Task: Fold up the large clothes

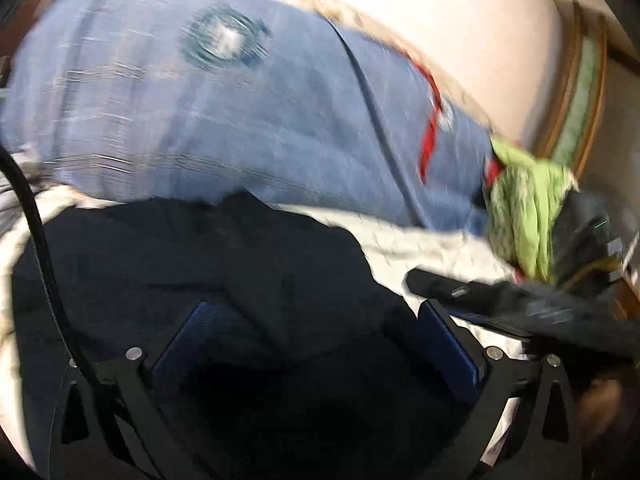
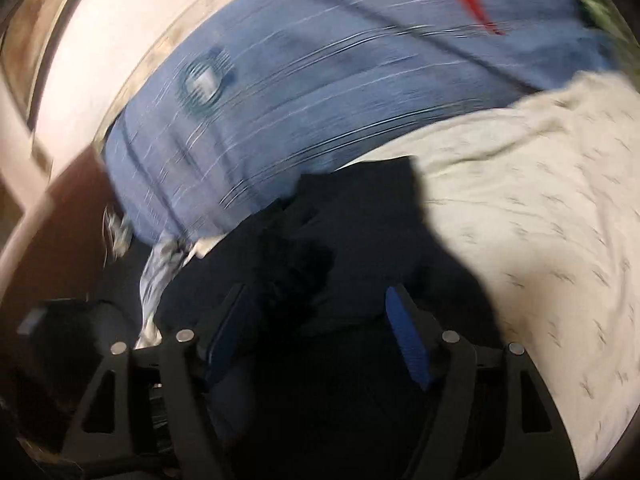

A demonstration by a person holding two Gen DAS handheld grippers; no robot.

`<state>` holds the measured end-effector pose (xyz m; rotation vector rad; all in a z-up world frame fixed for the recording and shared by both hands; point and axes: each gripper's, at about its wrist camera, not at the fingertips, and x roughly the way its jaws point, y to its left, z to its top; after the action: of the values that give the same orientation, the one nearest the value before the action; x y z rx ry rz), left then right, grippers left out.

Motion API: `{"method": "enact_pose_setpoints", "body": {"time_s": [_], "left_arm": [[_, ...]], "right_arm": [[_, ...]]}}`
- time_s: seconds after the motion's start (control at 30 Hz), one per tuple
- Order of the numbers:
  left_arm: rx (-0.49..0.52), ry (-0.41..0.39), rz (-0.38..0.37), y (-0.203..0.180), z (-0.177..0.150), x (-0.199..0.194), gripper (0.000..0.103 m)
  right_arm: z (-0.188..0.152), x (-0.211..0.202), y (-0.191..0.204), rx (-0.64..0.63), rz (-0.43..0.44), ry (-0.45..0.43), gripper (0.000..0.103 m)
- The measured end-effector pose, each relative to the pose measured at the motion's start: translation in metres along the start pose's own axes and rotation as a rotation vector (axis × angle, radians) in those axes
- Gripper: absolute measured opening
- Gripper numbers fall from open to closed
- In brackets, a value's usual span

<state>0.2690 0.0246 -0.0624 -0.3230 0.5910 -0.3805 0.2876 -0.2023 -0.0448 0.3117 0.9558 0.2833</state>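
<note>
Hovering over the dark garment [image 1: 200,264] on the pale printed sheet [image 2: 520,200], the left gripper [image 1: 316,344] stood spread wide and empty, the right gripper [image 2: 320,332] likewise parted, gripping nothing, with dark cloth bunched between its pads. A fold seemed just laid; next, each gripper needed a fresh edge to pinch

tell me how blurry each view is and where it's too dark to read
Left wrist view: smeared motion blur on the blue cloth, dark garment nearly featureless. Right wrist view: streakier blur on the blue cloth; dark garment black; both bulge at the edges.
</note>
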Motion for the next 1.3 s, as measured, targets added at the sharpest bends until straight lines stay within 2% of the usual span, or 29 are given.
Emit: {"method": "enact_pose_setpoints", "body": {"time_s": [0.1, 0.17, 0.2, 0.27, 0.37, 0.43, 0.47, 0.5, 0.53, 0.63, 0.77, 0.87, 0.97, 1.1, 1.13, 1.2, 1.23, 1.3], "left_arm": [[-0.055, -0.023, 0.092, 0.039, -0.001, -0.033, 0.103], [-0.081, -0.024, 0.18, 0.064, -0.002, -0.043, 0.103], [-0.105, -0.018, 0.227, 0.077, -0.002, -0.045, 0.103], [-0.17, 0.016, 0.259, 0.104, -0.002, -0.042, 0.103], [-0.234, 0.041, 0.306, 0.124, 0.004, -0.033, 0.103], [-0.24, 0.062, 0.356, 0.129, 0.01, -0.028, 0.102], [-0.218, 0.082, 0.384, 0.127, 0.014, -0.024, 0.103], [-0.192, 0.097, 0.404, 0.127, 0.016, -0.019, 0.103], [-0.169, 0.113, 0.422, 0.124, 0.018, -0.012, 0.103], [-0.12, 0.161, 0.441, 0.12, 0.017, 0.001, 0.103], [-0.124, 0.156, 0.418, 0.113, 0.019, 0.011, 0.102], [-0.136, 0.154, 0.406, 0.11, 0.028, 0.019, 0.103], [-0.132, 0.169, 0.414, 0.108, 0.034, 0.031, 0.103], [-0.122, 0.251, 0.502, 0.113, 0.028, 0.049, 0.103], [-0.122, 0.278, 0.521, 0.116, 0.024, 0.055, 0.102], [-0.116, 0.332, 0.57, 0.123, 0.016, 0.066, 0.102], [-0.111, 0.338, 0.579, 0.125, 0.014, 0.067, 0.102], [-0.11, 0.33, 0.618, 0.128, 0.013, 0.063, 0.102]], "right_arm": [[-0.004, 0.028, 0.028, -0.086, 0.007, 0.054, 0.072], [-0.013, 0.051, 0.047, -0.134, 0.023, 0.116, 0.072], [-0.019, 0.063, 0.059, -0.179, 0.005, 0.143, 0.072], [-0.028, 0.081, 0.08, -0.264, -0.057, 0.139, 0.072], [-0.033, 0.105, 0.103, -0.369, -0.2, 0.092, 0.072], [-0.034, 0.134, 0.109, -0.429, -0.28, 0.15, 0.071], [-0.034, 0.142, 0.108, -0.437, -0.296, 0.168, 0.065], [-0.033, 0.149, 0.103, -0.437, -0.316, 0.186, 0.031], [-0.032, 0.152, 0.097, -0.415, -0.308, 0.198, 0.017], [-0.023, 0.139, 0.072, -0.28, -0.221, 0.179, 0.013], [0.0, 0.109, 0.027, -0.016, -0.014, 0.132, 0.013], [0.016, 0.089, 0.002, 0.064, 0.032, 0.076, 0.012], [0.028, 0.076, -0.016, 0.068, -0.029, 0.041, 0.012], [0.009, 0.083, -0.06, 0.183, -0.191, 0.129, 0.013], [-0.001, 0.084, -0.073, 0.237, -0.209, 0.158, 0.016], [-0.016, 0.082, -0.091, 0.331, -0.182, 0.181, 0.022], [-0.02, 0.078, -0.096, 0.363, -0.173, 0.173, 0.029], [-0.025, 0.057, -0.101, 0.383, -0.207, 0.121, 0.037]]}}
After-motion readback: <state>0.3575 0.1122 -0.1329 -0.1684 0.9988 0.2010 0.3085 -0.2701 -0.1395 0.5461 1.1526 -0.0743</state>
